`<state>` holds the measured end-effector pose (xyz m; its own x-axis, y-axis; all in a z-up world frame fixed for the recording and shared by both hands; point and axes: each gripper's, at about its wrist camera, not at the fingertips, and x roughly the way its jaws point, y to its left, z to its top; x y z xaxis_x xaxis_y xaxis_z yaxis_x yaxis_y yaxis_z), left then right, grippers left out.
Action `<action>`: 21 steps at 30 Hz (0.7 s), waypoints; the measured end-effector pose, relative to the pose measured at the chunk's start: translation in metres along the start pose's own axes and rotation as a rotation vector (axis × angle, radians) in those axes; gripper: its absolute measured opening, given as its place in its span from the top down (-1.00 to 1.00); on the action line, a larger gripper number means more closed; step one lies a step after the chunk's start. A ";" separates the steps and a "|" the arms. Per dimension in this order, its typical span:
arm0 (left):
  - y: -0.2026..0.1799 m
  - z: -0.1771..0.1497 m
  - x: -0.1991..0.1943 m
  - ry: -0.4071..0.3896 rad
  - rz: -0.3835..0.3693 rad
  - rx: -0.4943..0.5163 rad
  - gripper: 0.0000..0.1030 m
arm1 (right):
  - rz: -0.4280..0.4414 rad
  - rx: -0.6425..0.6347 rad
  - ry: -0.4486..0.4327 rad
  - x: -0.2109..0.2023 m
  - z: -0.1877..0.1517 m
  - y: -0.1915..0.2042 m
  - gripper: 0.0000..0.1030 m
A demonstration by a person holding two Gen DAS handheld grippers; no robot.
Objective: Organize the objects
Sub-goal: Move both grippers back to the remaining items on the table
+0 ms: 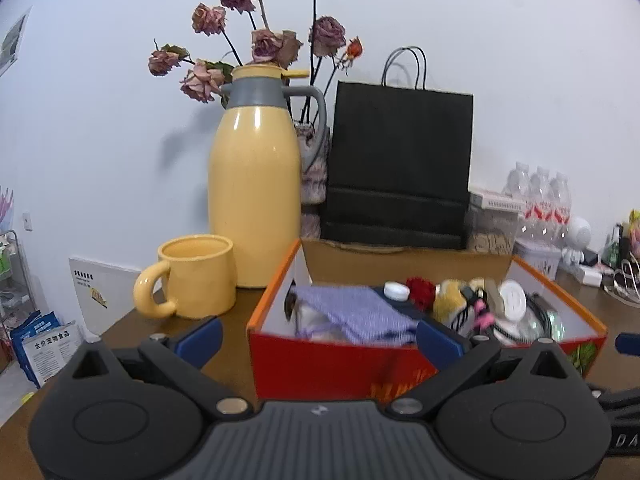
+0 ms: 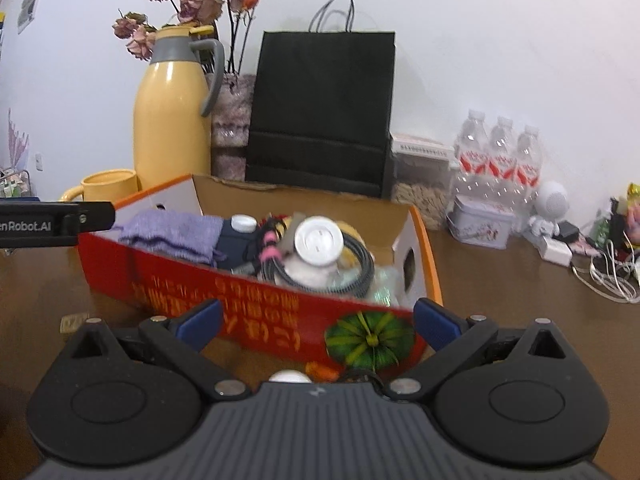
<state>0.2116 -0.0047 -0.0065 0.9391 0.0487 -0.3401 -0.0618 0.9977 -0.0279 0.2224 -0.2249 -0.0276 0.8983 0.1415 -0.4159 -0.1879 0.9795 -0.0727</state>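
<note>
A red and orange cardboard box point(image 1: 320, 360) point(image 2: 248, 312) stands on the brown table. It holds a purple knit cloth point(image 1: 360, 312) point(image 2: 172, 232), a white round cap point(image 2: 318, 242), a coiled grey cable point(image 2: 360, 268), a red pompom point(image 1: 421, 291) and a plush toy point(image 1: 452, 300). My left gripper point(image 1: 320, 338) is open just in front of the box's near wall. My right gripper point(image 2: 318, 320) is open too, its fingers astride the box's front wall near the pumpkin print point(image 2: 368, 340). The left gripper's body point(image 2: 52, 224) shows at the left edge of the right wrist view.
A yellow thermos jug point(image 1: 254, 196) and yellow mug point(image 1: 192, 276) stand left of the box. Behind are a vase of dried roses point(image 1: 316, 168), a black paper bag point(image 1: 400, 168), water bottles point(image 2: 500, 160), a tin point(image 2: 480, 220) and white cables point(image 2: 608, 276) at right.
</note>
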 end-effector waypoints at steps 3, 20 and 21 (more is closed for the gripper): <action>0.001 -0.008 -0.007 0.003 0.008 0.013 -1.00 | -0.012 0.007 0.023 -0.007 -0.008 -0.002 -1.00; 0.014 -0.033 -0.016 0.141 -0.030 0.019 -1.00 | -0.073 0.041 0.083 -0.027 -0.037 -0.009 -1.00; 0.013 -0.034 -0.013 0.158 -0.029 0.028 -1.00 | -0.072 0.044 0.092 -0.026 -0.037 -0.010 -1.00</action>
<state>0.1875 0.0056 -0.0347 0.8752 0.0140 -0.4836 -0.0239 0.9996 -0.0143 0.1861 -0.2435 -0.0497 0.8685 0.0584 -0.4922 -0.1046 0.9923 -0.0669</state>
